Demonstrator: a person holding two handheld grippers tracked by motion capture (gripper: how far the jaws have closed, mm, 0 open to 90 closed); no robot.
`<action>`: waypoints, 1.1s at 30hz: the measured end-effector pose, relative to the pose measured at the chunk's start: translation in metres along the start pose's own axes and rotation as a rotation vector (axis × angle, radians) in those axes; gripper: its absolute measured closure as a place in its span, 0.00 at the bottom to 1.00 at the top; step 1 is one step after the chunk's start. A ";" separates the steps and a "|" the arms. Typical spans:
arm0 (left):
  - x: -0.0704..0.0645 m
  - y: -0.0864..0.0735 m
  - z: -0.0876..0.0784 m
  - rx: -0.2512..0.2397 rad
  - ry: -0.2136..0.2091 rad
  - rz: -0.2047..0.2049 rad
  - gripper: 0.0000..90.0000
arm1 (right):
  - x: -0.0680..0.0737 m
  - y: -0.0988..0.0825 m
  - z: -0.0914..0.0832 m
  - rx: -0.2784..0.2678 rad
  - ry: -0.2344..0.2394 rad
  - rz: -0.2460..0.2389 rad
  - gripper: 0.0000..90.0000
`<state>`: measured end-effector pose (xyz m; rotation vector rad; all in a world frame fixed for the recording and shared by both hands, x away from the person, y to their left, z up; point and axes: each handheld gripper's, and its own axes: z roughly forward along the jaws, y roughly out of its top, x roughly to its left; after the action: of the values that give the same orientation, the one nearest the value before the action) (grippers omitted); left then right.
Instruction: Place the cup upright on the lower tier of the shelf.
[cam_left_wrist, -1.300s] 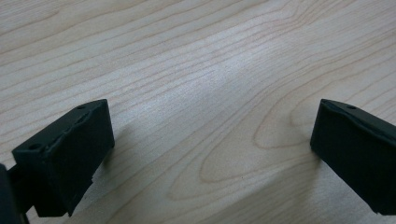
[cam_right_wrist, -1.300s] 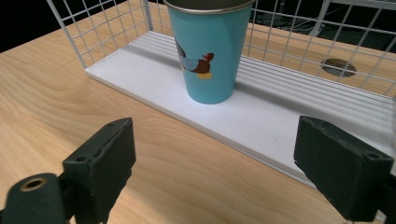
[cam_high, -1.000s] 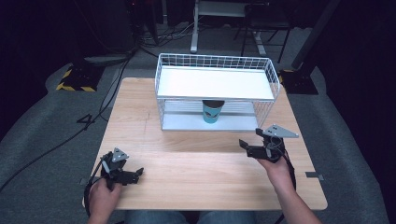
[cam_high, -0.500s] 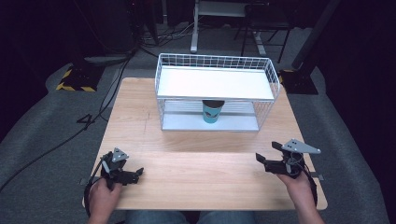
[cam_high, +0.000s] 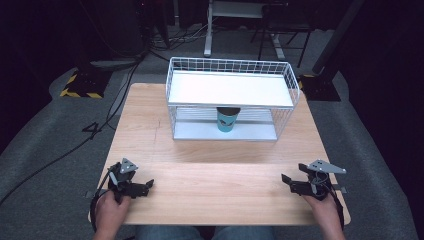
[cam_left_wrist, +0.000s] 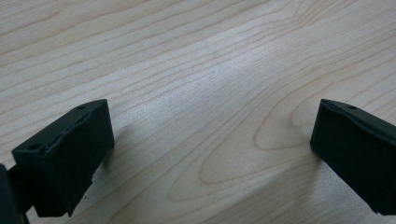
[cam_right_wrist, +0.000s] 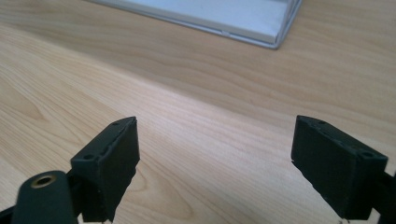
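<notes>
With both the left gripper (cam_high: 142, 187) and right gripper (cam_high: 291, 183) spread empty on the bench (cam_high: 215, 165) nearside of the wire rack (cam_high: 231, 75), I'd approach the cup (cam_high: 227, 120) under its shelf low and level.

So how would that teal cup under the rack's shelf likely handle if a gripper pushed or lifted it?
The cup looks like a small paper or plastic one, so probably light and easy to crush under firm jaws. It stands upright and tapers to a narrower base, so a push near the rim may tip it. The rack shelf sits close above it, so lifting room seems tight.
</notes>
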<state>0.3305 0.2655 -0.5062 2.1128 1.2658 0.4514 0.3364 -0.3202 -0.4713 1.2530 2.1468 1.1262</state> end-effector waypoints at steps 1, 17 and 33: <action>0.000 0.000 0.000 0.000 0.000 0.000 0.00 | -0.002 -0.004 0.002 0.028 -0.009 0.000 0.18; 0.000 0.001 0.001 -0.001 -0.003 0.000 0.00 | -0.001 -0.016 0.017 0.132 -0.041 -0.069 0.18; 0.000 0.001 0.001 0.006 -0.001 0.001 0.00 | 0.000 -0.023 0.026 0.124 -0.003 -0.068 0.12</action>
<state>0.3316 0.2648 -0.5058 2.1182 1.2668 0.4474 0.3424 -0.3153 -0.5050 1.2231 2.2691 0.9769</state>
